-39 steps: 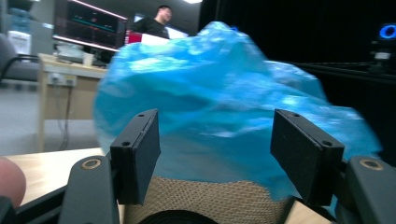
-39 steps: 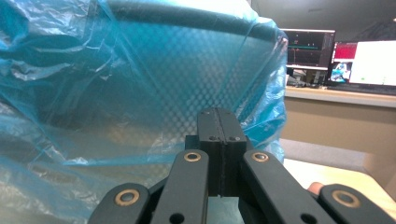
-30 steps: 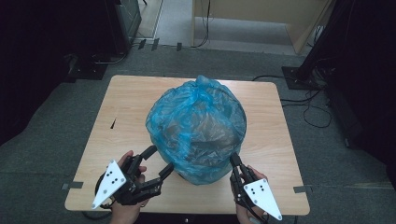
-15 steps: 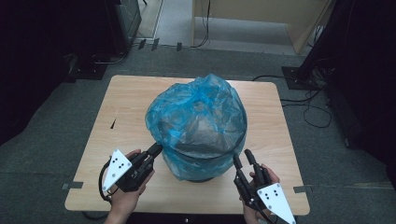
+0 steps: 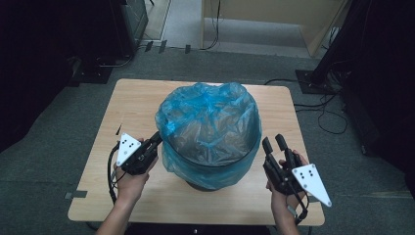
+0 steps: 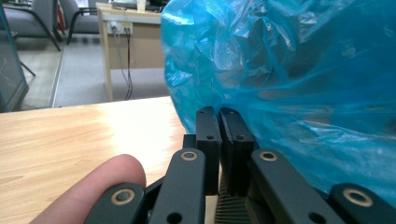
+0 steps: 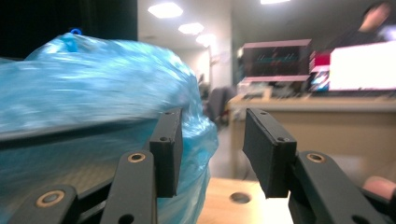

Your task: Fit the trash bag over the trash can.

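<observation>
High view: blue bag (image 5: 208, 129) is draped over the dark bin (image 5: 210, 166) mid-table (image 5: 98, 196), hem already below the rim on the near side; left gripper (image 5: 155, 138) is at the bag's left flank, right gripper (image 5: 274, 142) just clear of its right flank. Left gripper view: jaws are clenched against the bag (image 6: 289, 79); I cannot tell whether film is caught, so tucking is probably left. Right gripper view: jaws have just been opening, nothing between them, bag (image 7: 93, 93) beside the left jaw, desks and screens beyond it, nothing blocking.
</observation>
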{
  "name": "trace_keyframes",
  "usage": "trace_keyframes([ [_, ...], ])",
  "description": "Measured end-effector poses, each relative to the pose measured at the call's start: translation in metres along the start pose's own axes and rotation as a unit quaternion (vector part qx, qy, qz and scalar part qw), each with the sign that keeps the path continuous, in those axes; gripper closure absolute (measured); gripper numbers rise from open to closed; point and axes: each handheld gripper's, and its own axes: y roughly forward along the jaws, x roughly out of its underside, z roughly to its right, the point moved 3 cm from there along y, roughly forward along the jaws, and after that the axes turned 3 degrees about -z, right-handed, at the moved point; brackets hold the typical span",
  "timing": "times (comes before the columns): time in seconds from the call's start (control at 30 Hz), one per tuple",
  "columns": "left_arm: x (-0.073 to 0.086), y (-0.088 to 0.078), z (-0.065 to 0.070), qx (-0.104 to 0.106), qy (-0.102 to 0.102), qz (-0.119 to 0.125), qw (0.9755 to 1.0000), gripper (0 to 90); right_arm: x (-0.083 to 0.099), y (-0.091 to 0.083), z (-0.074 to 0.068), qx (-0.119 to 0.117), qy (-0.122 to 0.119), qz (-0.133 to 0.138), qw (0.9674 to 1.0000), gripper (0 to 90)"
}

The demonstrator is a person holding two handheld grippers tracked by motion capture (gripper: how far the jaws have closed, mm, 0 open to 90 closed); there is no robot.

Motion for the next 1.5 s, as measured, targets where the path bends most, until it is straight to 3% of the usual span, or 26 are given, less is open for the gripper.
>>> trace_keyframes([
  [0.03, 0.0, 0.001, -0.002, 0.004, -0.006, -0.002, 1.0, 85.1, 0.0, 0.003, 0.002, -0.006, 0.011, -0.003, 0.9999, 57.8],
  [0.17, -0.001, -0.007, -0.008, 0.021, -0.042, 0.018, 0.9987, 53.0, 0.001, 0.013, 0.007, -0.04, 0.036, -0.015, 0.9984, 57.4],
  [0.23, -0.002, -0.016, -0.013, 0.038, -0.071, 0.044, 0.9958, 44.6, 0.002, 0.017, 0.009, -0.053, 0.044, -0.023, 0.9974, 57.4],
  [0.3, -0.002, -0.028, -0.017, 0.039, -0.087, 0.071, 0.9929, 40.0, 0.002, 0.021, 0.013, -0.052, 0.054, -0.027, 0.9968, 57.4],
  [0.37, -0.002, -0.038, -0.017, 0.049, -0.092, 0.088, 0.9907, 36.2, -0.001, 0.025, 0.019, -0.046, 0.065, -0.029, 0.9964, 56.8],
  [0.43, -0.003, -0.044, -0.012, 0.047, -0.086, 0.092, 0.9909, 28.3, -0.005, 0.031, 0.025, -0.043, 0.08, -0.026, 0.9955, 56.3],
  [0.5, -0.004, -0.047, -0.005, 0.064, -0.083, 0.091, 0.9903, 22.0, -0.008, 0.038, 0.03, -0.051, 0.1, -0.03, 0.9932, 53.2],
  [0.53, -0.004, -0.047, -0.001, 0.072, -0.079, 0.089, 0.9903, 21.5, -0.009, 0.041, 0.031, -0.056, 0.11, -0.035, 0.9917, 51.1],
  [0.63, 0.0, -0.04, 0.007, 0.071, -0.063, 0.063, 0.9935, 21.6, -0.008, 0.052, 0.029, -0.096, 0.136, -0.054, 0.9846, 47.4],
  [0.73, 0.005, -0.031, 0.01, 0.079, -0.059, 0.044, 0.9942, 25.6, -0.003, 0.057, 0.023, -0.095, 0.127, -0.067, 0.9851, 57.1],
  [0.8, 0.008, -0.028, 0.013, 0.093, -0.054, 0.043, 0.9933, 40.1, 0.001, 0.058, 0.021, -0.111, 0.127, -0.075, 0.9828, 68.6],
  [0.83, 0.009, -0.026, 0.015, 0.097, -0.048, 0.046, 0.993, 49.7, 0.003, 0.058, 0.019, -0.114, 0.117, -0.077, 0.9835, 74.6],
  [0.9, 0.01, -0.024, 0.018, 0.093, -0.036, 0.049, 0.9938, 66.8, 0.008, 0.057, 0.014, -0.098, 0.087, -0.083, 0.9879, 88.3],
  [1.0, 0.011, -0.018, 0.02, 0.074, -0.022, 0.042, 0.9961, 81.7, 0.015, 0.057, 0.01, -0.072, 0.058, -0.1, 0.9907, 90.0],
  [1.1, 0.016, -0.011, 0.019, 0.061, -0.019, 0.021, 0.9977, 88.5, 0.025, 0.056, 0.011, -0.061, 0.064, -0.113, 0.9897, 90.0],
  [1.2, 0.02, -0.007, 0.017, 0.065, -0.029, 0.008, 0.9974, 83.8, 0.037, 0.051, 0.009, -0.055, 0.051, -0.126, 0.9892, 90.0],
  [1.33, 0.018, -0.007, 0.008, 0.058, -0.056, 0.013, 0.9966, 65.2, 0.042, 0.042, 0.01, -0.043, 0.036, -0.12, 0.9912, 90.0],
  [1.37, 0.016, -0.008, 0.006, 0.058, -0.064, 0.019, 0.9961, 59.7, 0.039, 0.039, 0.015, -0.028, 0.045, -0.109, 0.9926, 90.0],
  [1.43, 0.01, -0.012, -0.001, 0.058, -0.086, 0.034, 0.994, 51.5, 0.032, 0.034, 0.024, -0.014, 0.067, -0.087, 0.9939, 81.1],
  [1.5, 0.005, -0.017, -0.005, 0.066, -0.097, 0.05, 0.9918, 47.0, 0.023, 0.029, 0.032, -0.023, 0.082, -0.06, 0.9945, 71.1],
])
